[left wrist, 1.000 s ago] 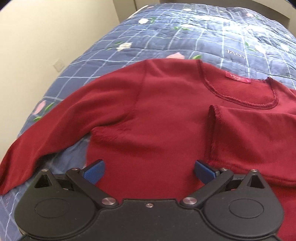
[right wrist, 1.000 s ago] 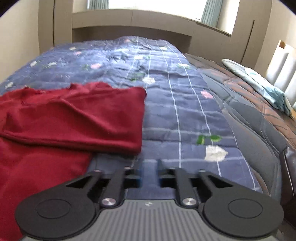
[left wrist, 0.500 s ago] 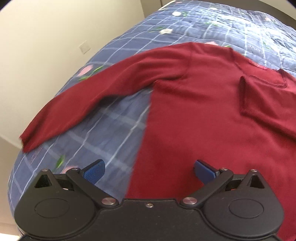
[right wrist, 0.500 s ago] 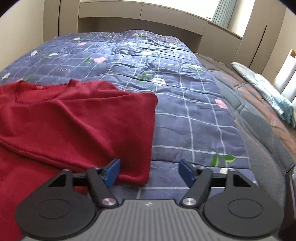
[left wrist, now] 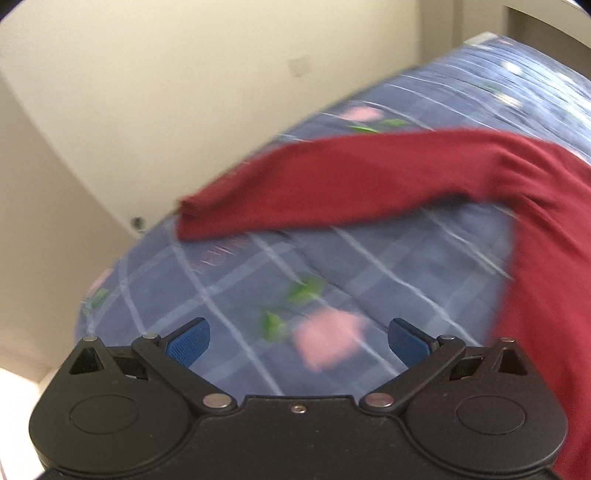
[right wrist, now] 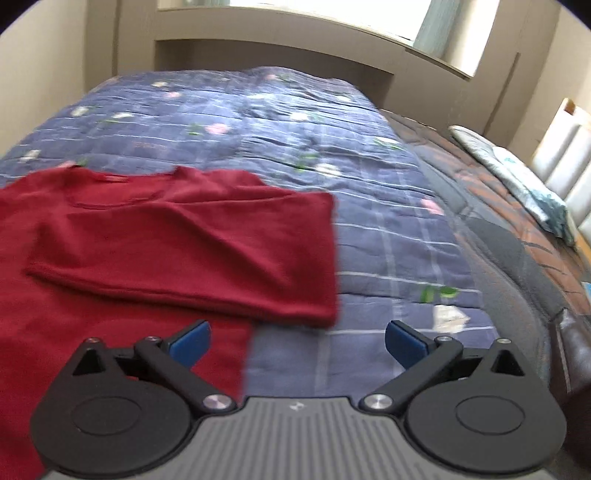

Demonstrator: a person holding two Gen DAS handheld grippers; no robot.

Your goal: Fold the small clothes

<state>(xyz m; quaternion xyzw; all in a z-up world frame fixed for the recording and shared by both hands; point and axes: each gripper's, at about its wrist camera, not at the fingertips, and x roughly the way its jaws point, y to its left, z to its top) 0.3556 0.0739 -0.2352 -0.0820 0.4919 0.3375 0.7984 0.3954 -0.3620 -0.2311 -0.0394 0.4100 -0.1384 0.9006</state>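
A dark red long-sleeved sweater (right wrist: pixel 155 240) lies flat on a blue checked floral quilt (right wrist: pixel 280 122). Its right sleeve is folded across the chest (right wrist: pixel 207 258). Its left sleeve (left wrist: pixel 351 181) lies stretched out toward the bed's left edge, cuff (left wrist: pixel 195 218) near the edge. My left gripper (left wrist: pixel 297 341) is open and empty above bare quilt, below the sleeve and left of the sweater body (left wrist: pixel 554 295). My right gripper (right wrist: pixel 297 341) is open and empty above the sweater's right side edge, just below the folded sleeve.
A cream wall (left wrist: pixel 166 81) runs close along the bed's left edge. The quilt's right side meets a dark patterned bedspread (right wrist: pixel 517 236) with a folded light cloth (right wrist: pixel 517 173) on it. A window ledge (right wrist: pixel 295 33) stands behind the bed.
My left gripper swung left, from over the sweater's body to the quilt near the outstretched sleeve. My right gripper opened wide from nearly shut and drew back slightly.
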